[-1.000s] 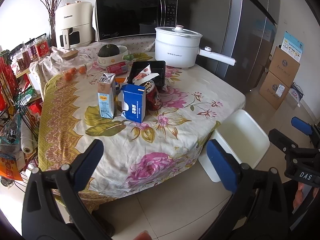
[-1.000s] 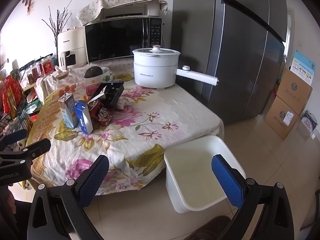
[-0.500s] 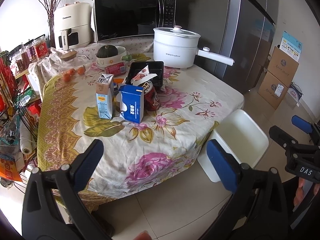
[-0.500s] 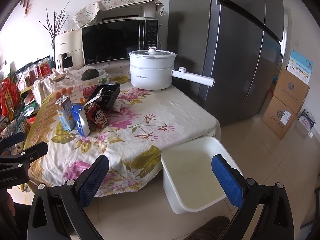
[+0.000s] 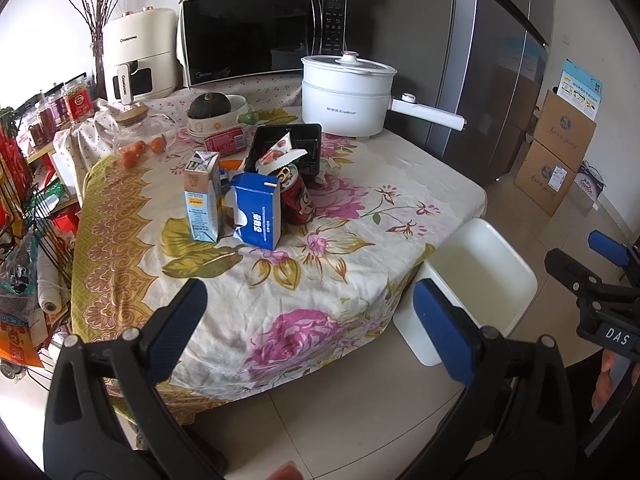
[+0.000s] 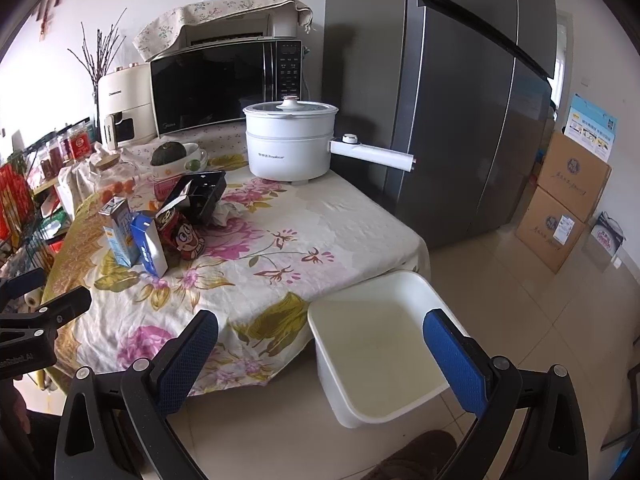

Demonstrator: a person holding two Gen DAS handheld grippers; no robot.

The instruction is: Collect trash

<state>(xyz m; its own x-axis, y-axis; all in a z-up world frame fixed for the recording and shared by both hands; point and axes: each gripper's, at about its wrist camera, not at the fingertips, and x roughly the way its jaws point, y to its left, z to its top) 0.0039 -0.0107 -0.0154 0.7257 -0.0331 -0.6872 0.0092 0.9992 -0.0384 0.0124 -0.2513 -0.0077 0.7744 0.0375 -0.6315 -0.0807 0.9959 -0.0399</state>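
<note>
Trash stands grouped on the floral tablecloth: a tan and blue drink carton (image 5: 202, 196) (image 6: 120, 232), a torn blue box (image 5: 256, 210) (image 6: 150, 248), a crushed red can (image 5: 296, 198) (image 6: 182, 232) with a wrapper on top, and a black plastic tray (image 5: 286, 146) (image 6: 204, 192) behind them. A white bin (image 5: 476, 280) (image 6: 380, 344) stands on the floor at the table's near right corner. My left gripper (image 5: 308, 312) is open and empty, short of the table's near edge. My right gripper (image 6: 320, 340) is open and empty, above the bin's near side.
A white electric pot (image 5: 348, 96) (image 6: 290, 140) with a long handle stands at the table's back, with a microwave (image 5: 260, 36), an air fryer (image 5: 138, 56) and a bowl with a squash (image 5: 214, 110). A fridge (image 6: 460, 100) and cardboard boxes (image 6: 564, 200) stand right. A wire rack (image 5: 24, 200) stands left.
Both views have shifted slightly; the table and bin sit a little lower and closer in frame. Nothing on the table has moved, and both grippers stay open.
</note>
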